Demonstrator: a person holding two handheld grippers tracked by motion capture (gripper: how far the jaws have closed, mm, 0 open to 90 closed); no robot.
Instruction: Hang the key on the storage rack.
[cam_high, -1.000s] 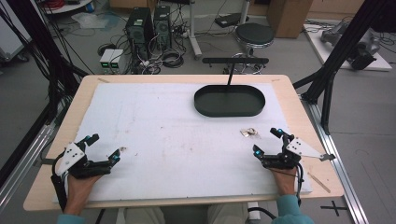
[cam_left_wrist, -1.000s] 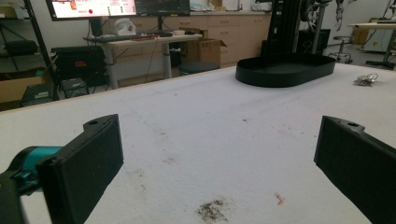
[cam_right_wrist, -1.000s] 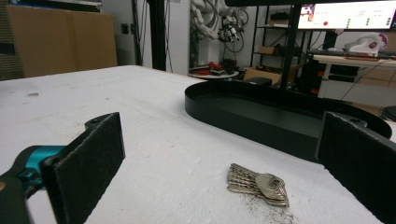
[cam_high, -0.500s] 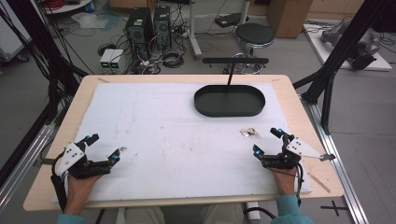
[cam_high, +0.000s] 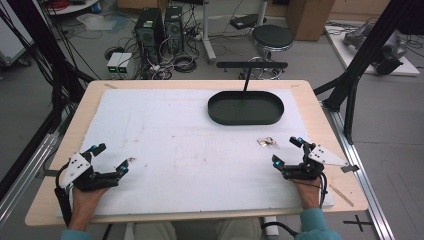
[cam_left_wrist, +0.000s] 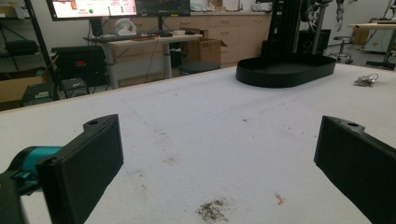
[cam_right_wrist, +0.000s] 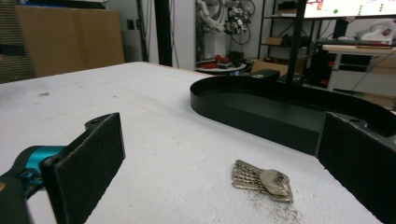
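Note:
A small bunch of silver keys (cam_high: 266, 142) lies on the white mat, just in front of a black oval tray (cam_high: 245, 108) that holds nothing. My right gripper (cam_high: 285, 151) rests open on the mat at the front right, a short way behind the keys. In the right gripper view the keys (cam_right_wrist: 264, 182) lie flat between and slightly ahead of the wide-apart jaws, with the tray's wall (cam_right_wrist: 261, 123) behind them. My left gripper (cam_high: 112, 157) stands open at the front left, far from both. The left gripper view shows the tray (cam_left_wrist: 285, 70) and the keys (cam_left_wrist: 366, 80) in the distance.
The white mat (cam_high: 175, 130) covers most of the wooden table and carries a few dirty marks (cam_left_wrist: 212, 210). A black T-shaped stand (cam_high: 247, 75) rises at the tray's far side. Past the table's far edge are a stool (cam_high: 272, 37), computer towers and cables on the floor.

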